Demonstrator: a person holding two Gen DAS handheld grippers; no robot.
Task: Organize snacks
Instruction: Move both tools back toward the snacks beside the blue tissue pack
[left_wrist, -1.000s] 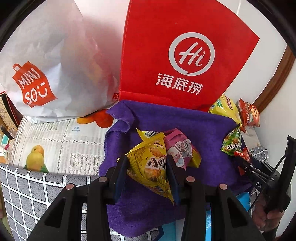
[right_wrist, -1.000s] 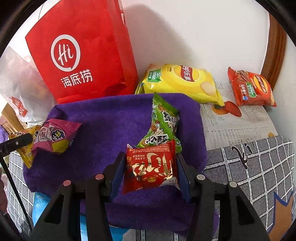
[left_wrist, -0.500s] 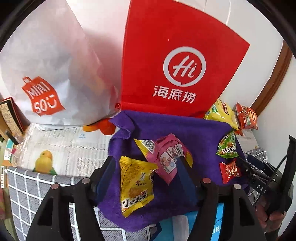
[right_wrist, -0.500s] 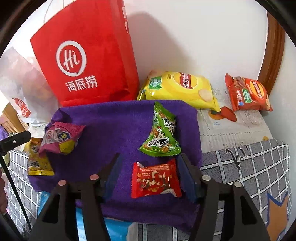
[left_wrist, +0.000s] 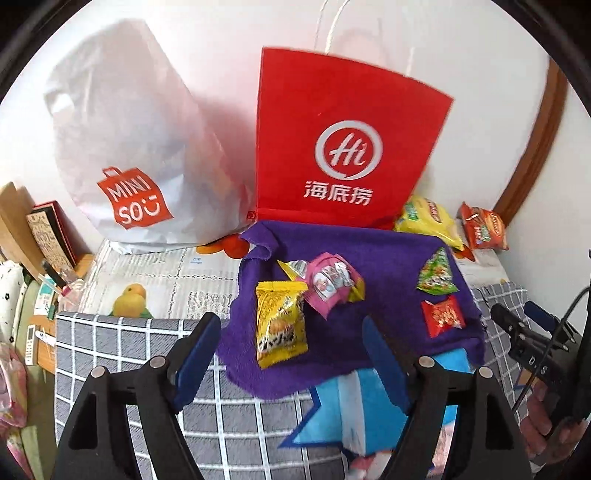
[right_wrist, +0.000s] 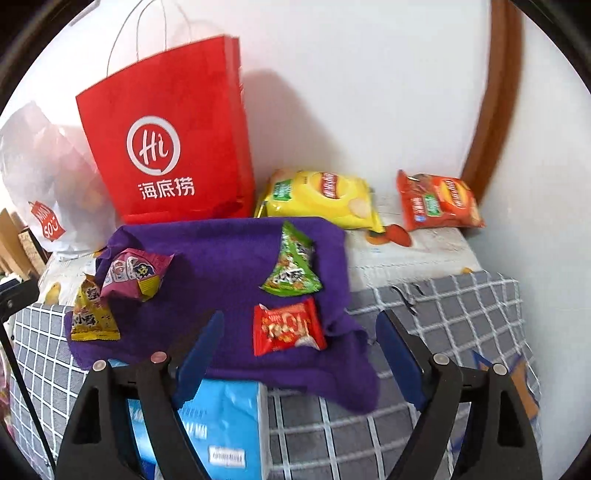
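Note:
A purple towel (left_wrist: 384, 258) (right_wrist: 229, 266) lies on the table with small snack packets on it. In the left wrist view a yellow packet (left_wrist: 280, 325) lies at its near left, a pink packet (left_wrist: 330, 284) behind it, a green packet (left_wrist: 436, 275) and a red packet (left_wrist: 443, 317) to the right. My left gripper (left_wrist: 291, 354) is open and empty, pulled back from the yellow packet. My right gripper (right_wrist: 299, 350) is open and empty, just short of the red packet (right_wrist: 288, 326), with the green packet (right_wrist: 293, 267) beyond, and the pink (right_wrist: 135, 271) and yellow (right_wrist: 92, 314) packets at the left.
A red paper bag (left_wrist: 343, 147) (right_wrist: 173, 140) and a white Minisou bag (left_wrist: 129, 173) stand against the wall. A yellow chip bag (right_wrist: 325, 195) and an orange chip bag (right_wrist: 439, 203) lie at the back right. A blue box (right_wrist: 225, 424) sits under the towel's front edge on a checked cloth (right_wrist: 443, 314).
Both grippers opened, let go of their packets onto the towel and drew back: the left dropped the yellow packet, the right dropped the red one.

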